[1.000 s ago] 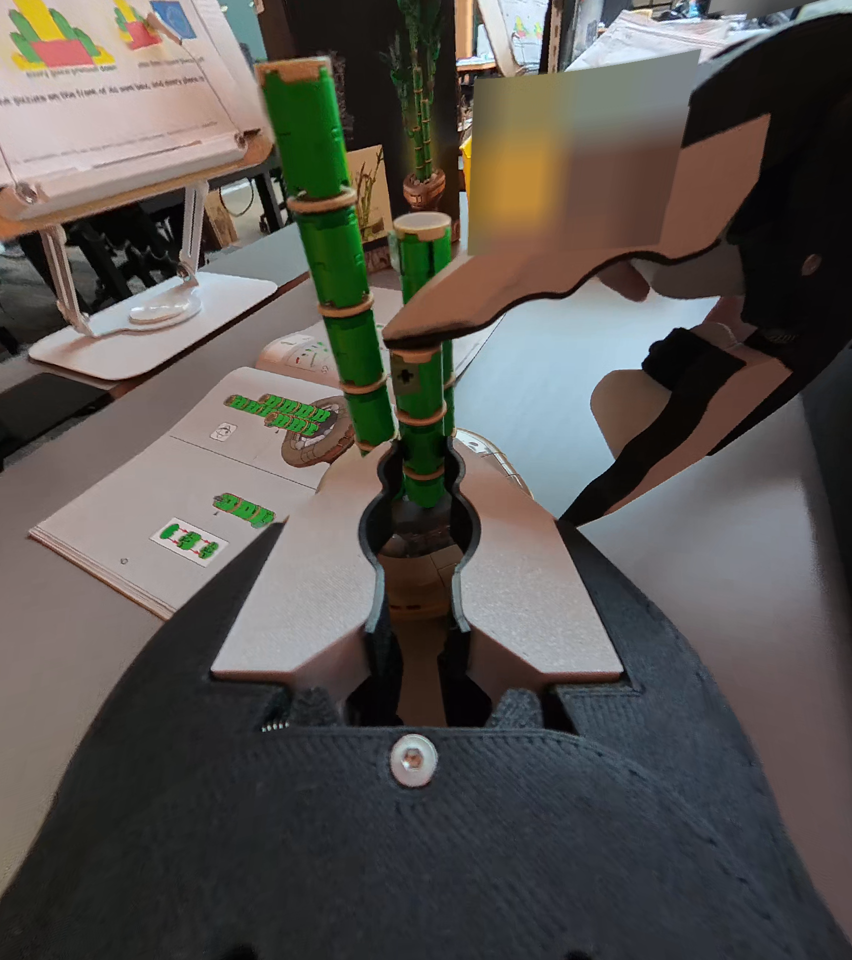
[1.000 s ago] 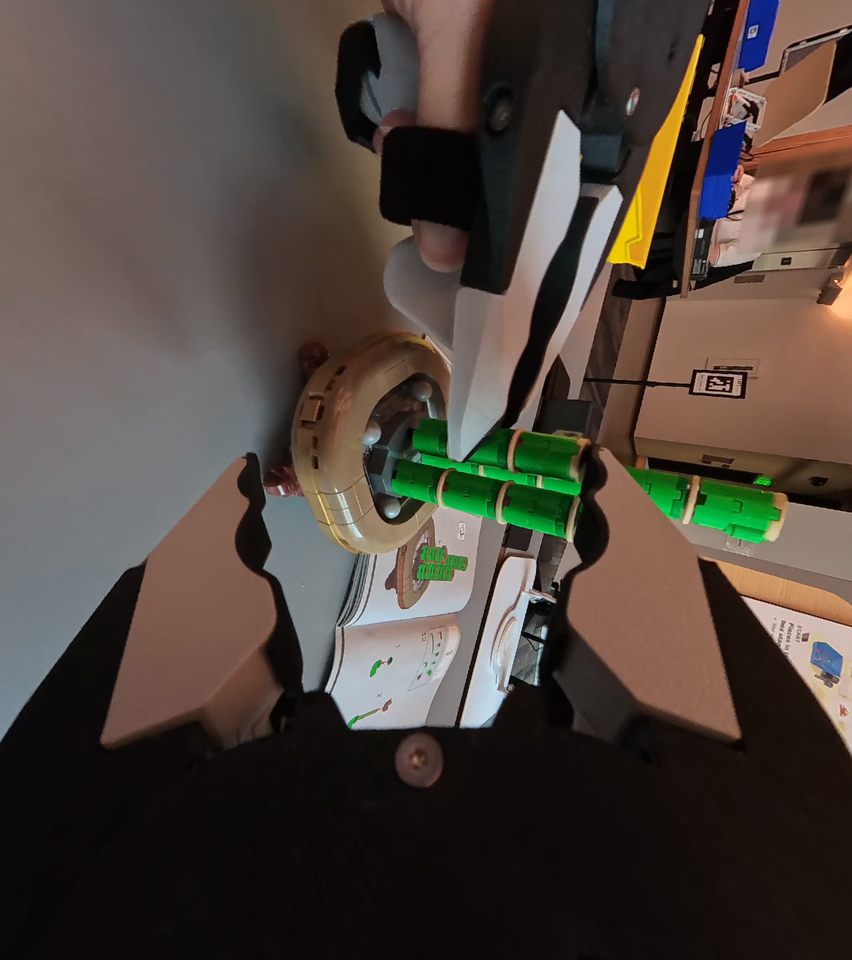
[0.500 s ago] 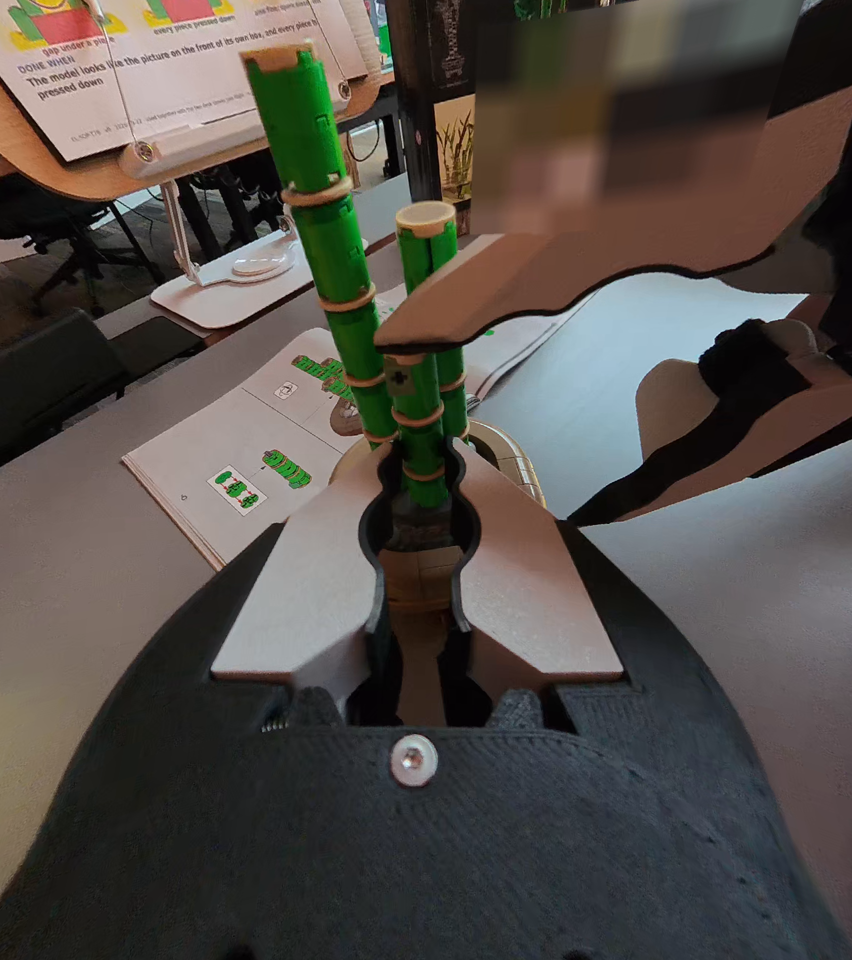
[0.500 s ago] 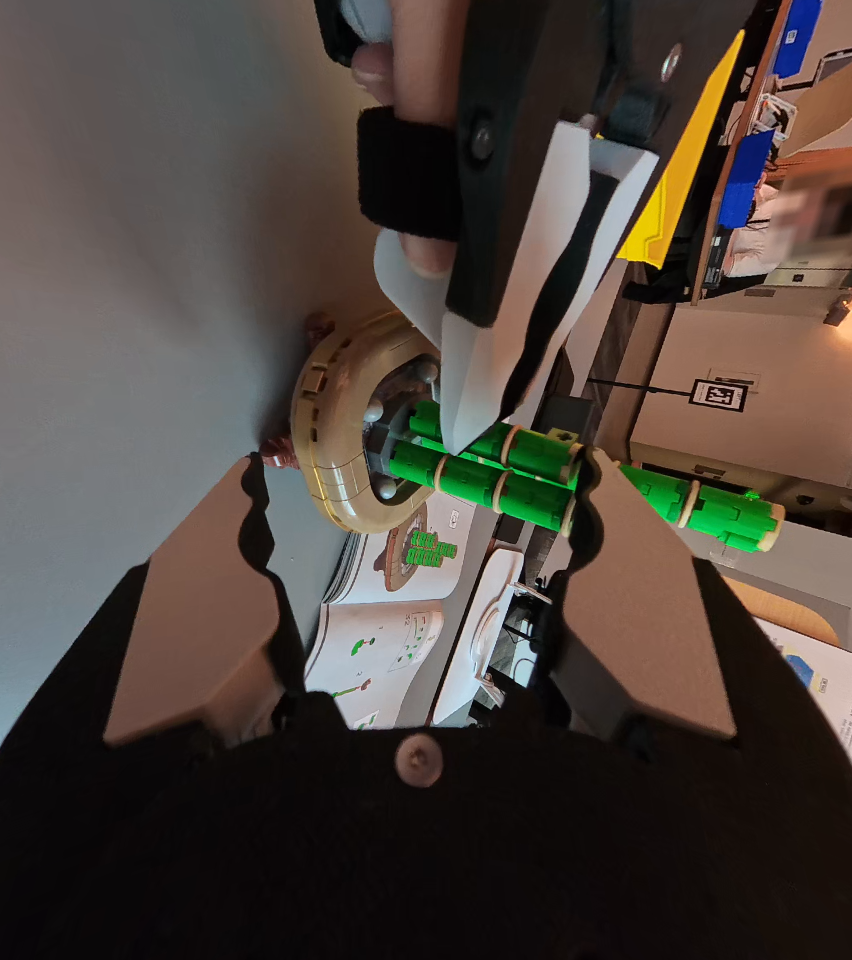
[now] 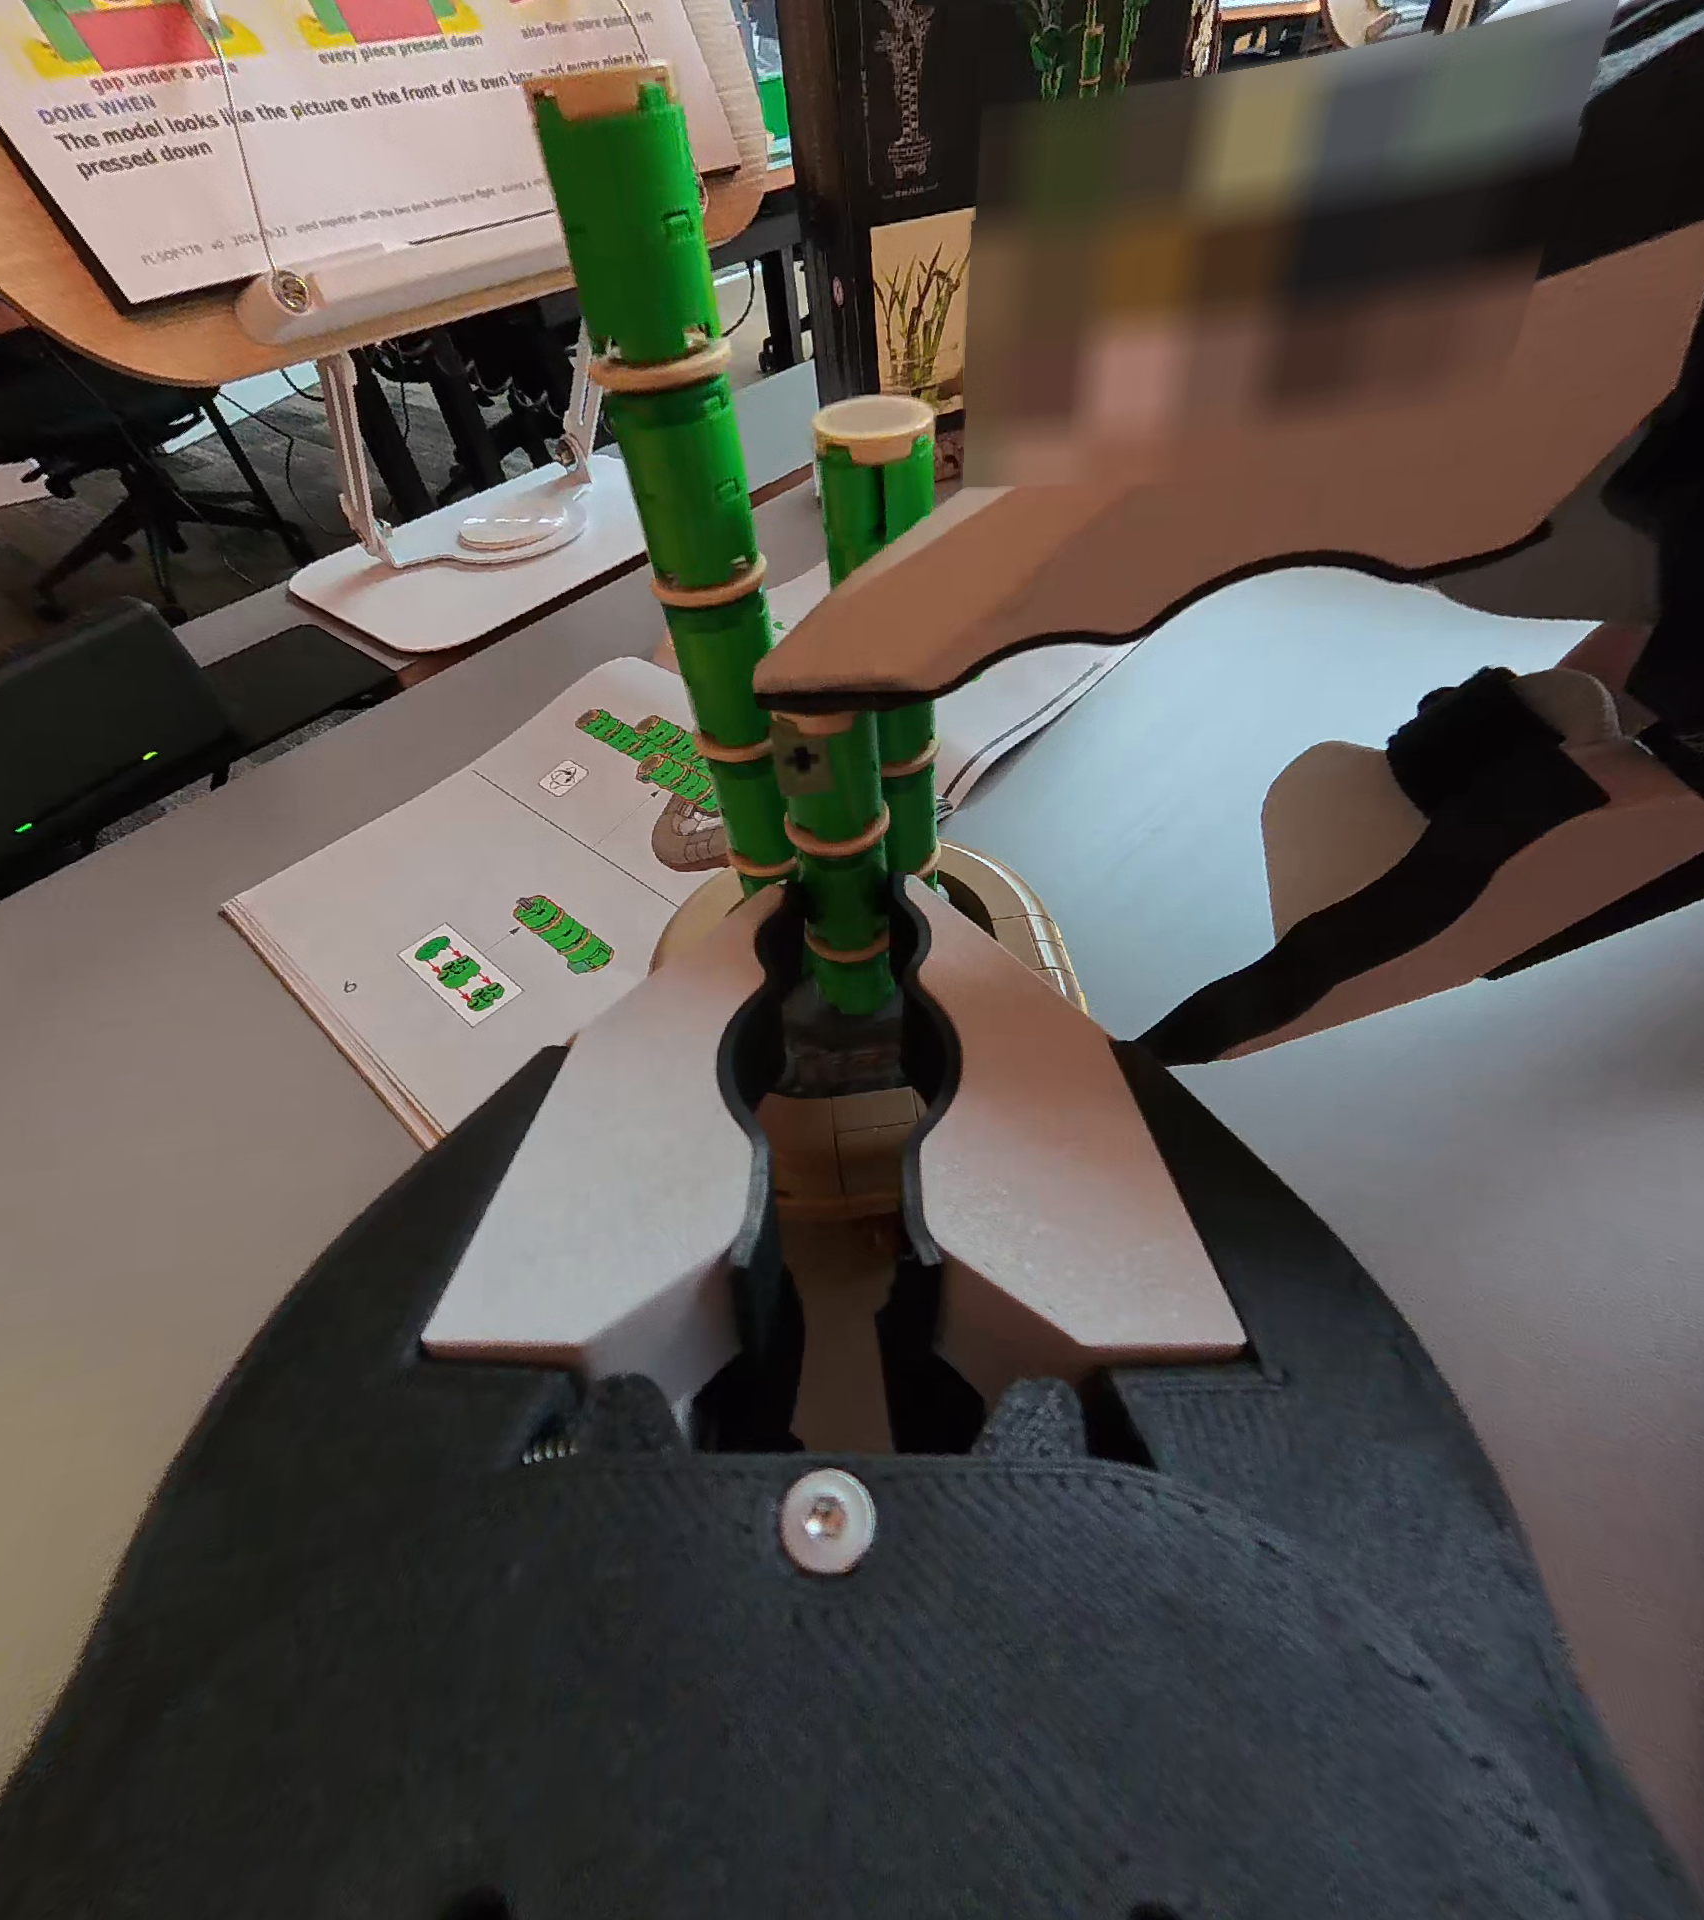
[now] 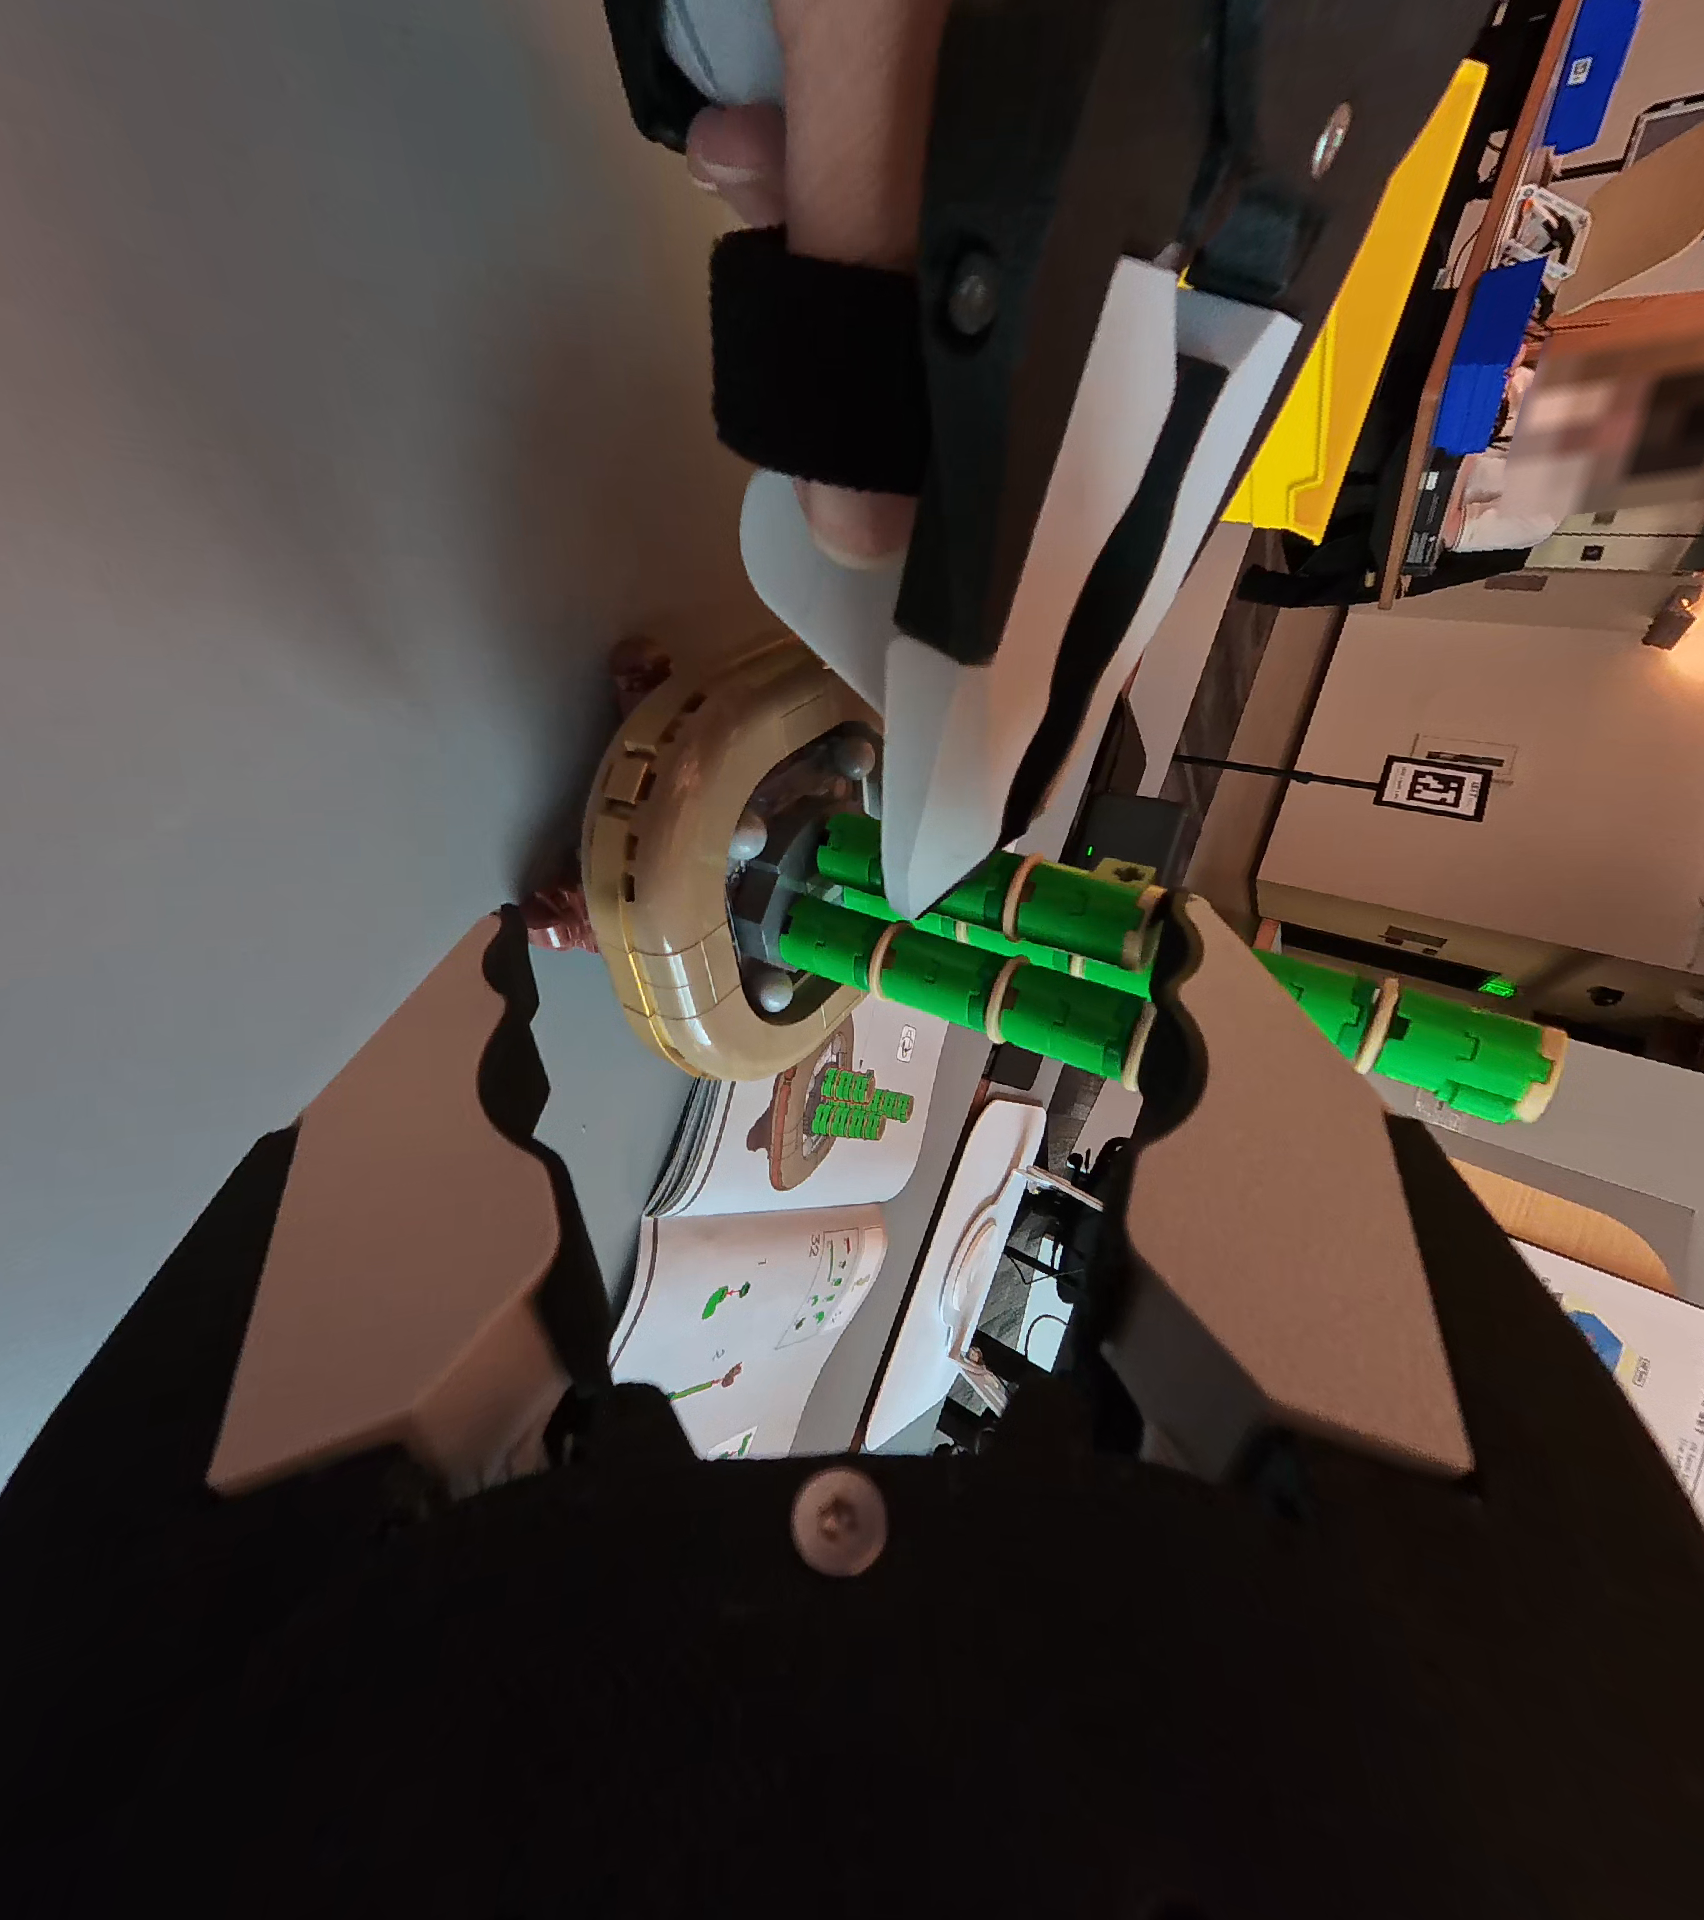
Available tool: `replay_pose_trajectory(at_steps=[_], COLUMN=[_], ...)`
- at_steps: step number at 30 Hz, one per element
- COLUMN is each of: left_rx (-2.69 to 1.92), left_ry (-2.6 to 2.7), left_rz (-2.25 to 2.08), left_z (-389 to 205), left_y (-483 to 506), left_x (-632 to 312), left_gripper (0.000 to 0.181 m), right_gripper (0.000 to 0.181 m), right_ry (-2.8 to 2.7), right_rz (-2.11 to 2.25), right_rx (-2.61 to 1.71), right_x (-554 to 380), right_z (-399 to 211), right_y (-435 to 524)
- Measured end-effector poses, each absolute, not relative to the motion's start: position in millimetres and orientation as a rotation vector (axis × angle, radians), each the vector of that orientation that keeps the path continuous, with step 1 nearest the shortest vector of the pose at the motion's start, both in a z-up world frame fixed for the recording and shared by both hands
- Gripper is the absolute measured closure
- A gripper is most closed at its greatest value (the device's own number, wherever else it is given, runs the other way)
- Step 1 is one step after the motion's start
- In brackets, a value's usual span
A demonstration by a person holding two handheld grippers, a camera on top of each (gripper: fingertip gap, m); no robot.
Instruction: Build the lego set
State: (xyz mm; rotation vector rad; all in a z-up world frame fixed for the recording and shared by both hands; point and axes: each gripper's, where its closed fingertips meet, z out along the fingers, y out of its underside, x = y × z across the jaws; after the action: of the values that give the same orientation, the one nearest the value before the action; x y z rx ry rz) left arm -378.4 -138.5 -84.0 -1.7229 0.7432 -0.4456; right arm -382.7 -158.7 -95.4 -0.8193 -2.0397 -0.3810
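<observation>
The left gripper [image 5: 843, 935] is sitting nearly closed around the foot of the short bamboo stalk [image 5: 843, 831], its tips pinching the stalk just above the tan pot [image 6: 682, 914], which is standing on the grey table [image 5: 100, 1143]. The right gripper [image 6: 837, 997] is spread wide and holding nothing; one finger [image 5: 889, 634] is lying flat across the top of that short stalk while the other is waiting down beside the pot, at about four o'clock in the left wrist view. The tall stalk [image 5: 661, 416] is rising at eleven o'clock from the short one, and a medium stalk [image 5: 874, 488] is standing just behind. The open instruction booklet [image 5: 474, 914] is lying at nine o'clock from the pot. The step in hand is probably seating the short stalk in the pot: one gripper steadying, the other pressing. The next move is likely calling for a straight downward push along the stalk's axis, with the left hold kept firm so the neighbouring stalks are not levered sideways.
</observation>
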Motion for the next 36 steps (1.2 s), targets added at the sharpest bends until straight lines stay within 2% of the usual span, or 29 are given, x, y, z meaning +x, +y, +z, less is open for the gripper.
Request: replay_pose_trajectory(at_steps=[14, 19, 25, 30, 36], left_rx=[-1.696, -1.691, -1.635, -1.664, -1.755], left_ry=[0.760, 0.747, 0.653, 0.613, 0.520], left_rz=[-0.440, -0.450, -0.583, -0.588, -0.647], left_z=[-84, -80, -62, -64, -75], left_y=[-140, -142, -147, -146, -143], left_x=[-379, -382, -391, -405, -419], left_gripper=[0.167, 0.146, 0.147, 0.147, 0.145], right_gripper=[0.068, 0.069, 0.074, 0.075, 0.078], right_ry=[-1.886, -1.767, -1.703, -1.704, -1.668], right_rz=[-0.228, -0.054, 0.149, 0.158, 0.345], right_rx=[-0.849, -0.953, -0.927, -0.930, -1.154], right_x=[-386, -368, -361, -359, -352], right_z=[-70, -61, -54, -60, -100], right_y=[-167, -170, -191, -189, -180])
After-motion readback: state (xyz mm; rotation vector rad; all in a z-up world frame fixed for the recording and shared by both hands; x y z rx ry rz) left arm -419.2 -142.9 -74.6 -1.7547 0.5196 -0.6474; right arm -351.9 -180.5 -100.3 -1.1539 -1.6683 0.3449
